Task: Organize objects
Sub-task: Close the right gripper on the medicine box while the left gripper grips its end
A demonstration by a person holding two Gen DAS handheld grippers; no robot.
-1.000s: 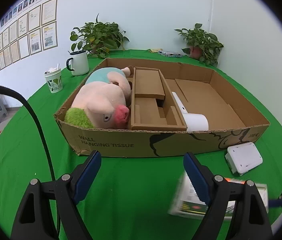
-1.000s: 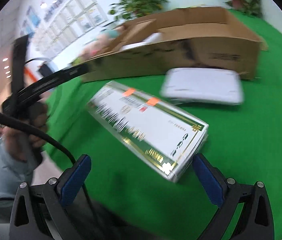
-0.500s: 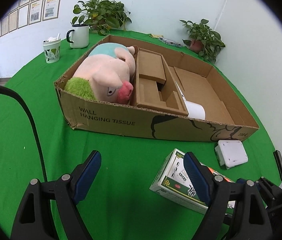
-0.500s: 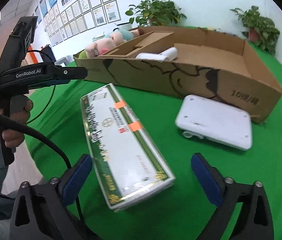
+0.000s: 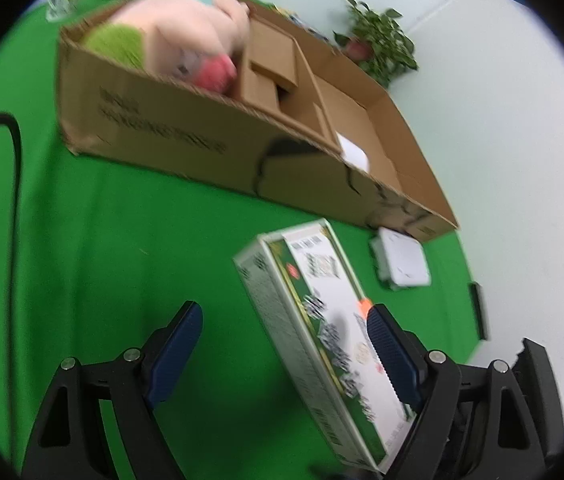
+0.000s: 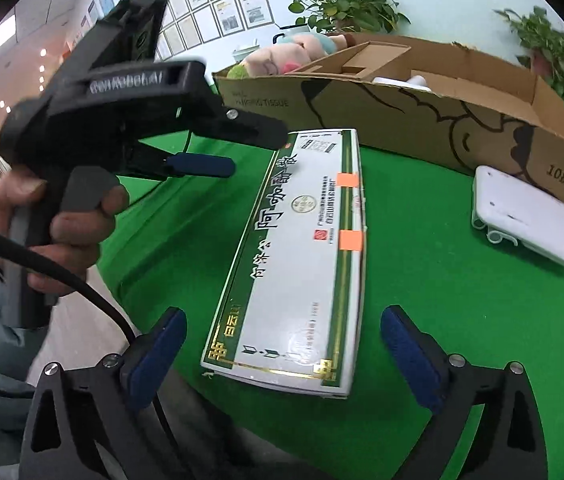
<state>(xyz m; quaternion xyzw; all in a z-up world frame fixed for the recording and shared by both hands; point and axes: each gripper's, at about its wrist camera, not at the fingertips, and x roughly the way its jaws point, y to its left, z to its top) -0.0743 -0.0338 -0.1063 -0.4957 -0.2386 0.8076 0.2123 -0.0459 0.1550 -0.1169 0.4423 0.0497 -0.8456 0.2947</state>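
A long white and green box (image 6: 302, 256) with orange tape lies flat on the green table near its front edge; it also shows in the left wrist view (image 5: 314, 320). My right gripper (image 6: 282, 356) is open, its near end between the fingers. My left gripper (image 5: 286, 340) is open above the box's far end, and it shows in the right wrist view (image 6: 210, 152). A white flat device (image 6: 522, 212) lies beside the cardboard box (image 6: 402, 112), which holds a pink plush pig (image 5: 190, 36), cardboard inserts and a white roll.
Potted plants (image 6: 346, 4), a white mug and a paper cup stand behind the cardboard box. A black cable (image 5: 14, 184) hangs at the left. The table edge is close under the right gripper. A dark flat object (image 5: 478, 312) lies at the right table edge.
My left gripper moved right and down over the long box's far end. My right gripper came closer, lined up with the box's near end. The box now lies lengthwise between both.
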